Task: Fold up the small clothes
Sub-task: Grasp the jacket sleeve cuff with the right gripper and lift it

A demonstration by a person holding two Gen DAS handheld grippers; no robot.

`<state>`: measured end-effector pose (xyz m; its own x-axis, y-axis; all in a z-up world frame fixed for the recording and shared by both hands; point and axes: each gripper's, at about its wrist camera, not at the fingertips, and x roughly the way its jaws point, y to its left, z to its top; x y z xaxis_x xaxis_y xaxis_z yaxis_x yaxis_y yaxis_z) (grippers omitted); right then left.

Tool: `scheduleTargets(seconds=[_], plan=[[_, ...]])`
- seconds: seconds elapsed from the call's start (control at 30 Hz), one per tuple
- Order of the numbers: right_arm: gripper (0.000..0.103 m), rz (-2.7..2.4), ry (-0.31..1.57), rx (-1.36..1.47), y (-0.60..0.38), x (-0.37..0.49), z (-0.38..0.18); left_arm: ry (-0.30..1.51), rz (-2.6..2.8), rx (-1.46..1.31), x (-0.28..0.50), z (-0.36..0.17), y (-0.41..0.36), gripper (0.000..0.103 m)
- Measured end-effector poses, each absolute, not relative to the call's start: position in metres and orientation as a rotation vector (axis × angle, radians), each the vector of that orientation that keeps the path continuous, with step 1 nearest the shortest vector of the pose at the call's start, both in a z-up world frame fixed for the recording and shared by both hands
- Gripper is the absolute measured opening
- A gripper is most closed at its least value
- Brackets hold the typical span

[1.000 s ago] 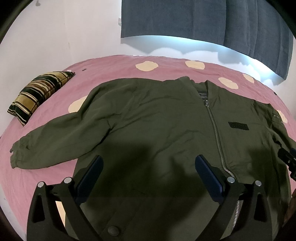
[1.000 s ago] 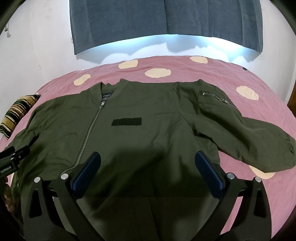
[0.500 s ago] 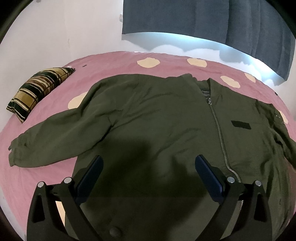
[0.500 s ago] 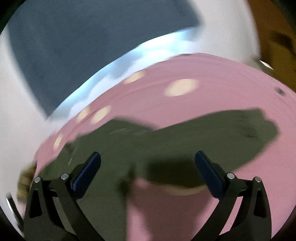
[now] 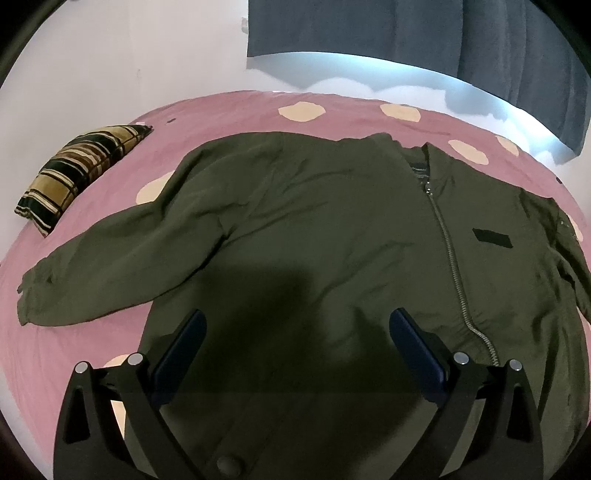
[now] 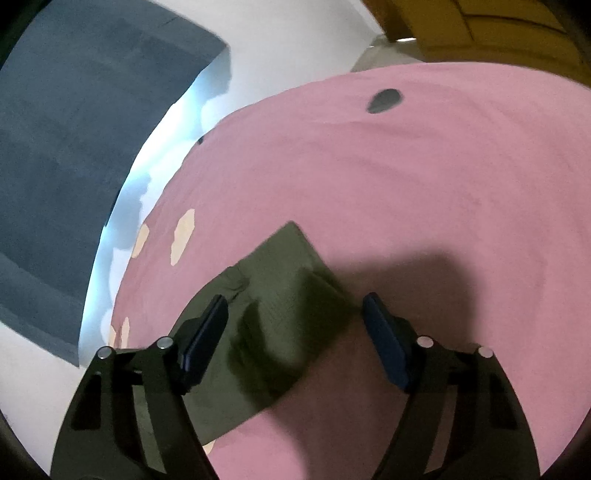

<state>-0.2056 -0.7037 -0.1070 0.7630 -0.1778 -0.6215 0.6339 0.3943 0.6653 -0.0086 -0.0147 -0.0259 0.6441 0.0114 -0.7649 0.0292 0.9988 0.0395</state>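
Note:
An olive green zip-up jacket (image 5: 314, 236) lies flat, front up, on a pink bed cover with cream dots (image 5: 332, 114). Its left sleeve (image 5: 110, 266) stretches out to the left. My left gripper (image 5: 295, 336) is open and empty, hovering over the jacket's lower front. In the right wrist view the cuffed end of the other sleeve (image 6: 284, 295) lies on the pink cover. My right gripper (image 6: 295, 317) is open, low over that sleeve end, with the cuff between its jaws; nothing is gripped.
A striped brown and black pillow (image 5: 77, 173) lies at the bed's far left. Dark blue curtains (image 5: 406, 33) hang on the white wall behind. A small dark spot (image 6: 384, 100) sits on the cover. A wooden door (image 6: 480, 26) is at the upper right.
My right gripper swung right from over the jacket body and dropped close to the sleeve cuff, closing its jaws partway. My left gripper rose slightly and stayed open.

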Motion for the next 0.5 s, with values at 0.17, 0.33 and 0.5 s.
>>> scheduleTargets(seconds=[0.17,0.33,0.5], plan=[[0.017,-0.467,0.557,1.029,-0.703,-0.18,-0.109,0.873,-0.004,0.058,-0.01,-0.026,-0.016,0.099],[0.013,-0.565,0.456,1.076,-0.729,-0.214,-0.105,0.868,0.001,0.06,-0.011,-0.023,-0.012,0.099],[0.013,-0.585,0.463,1.046,-0.727,-0.208,-0.096,0.856,0.007,0.069,-0.01,-0.019,-0.002,0.099]])
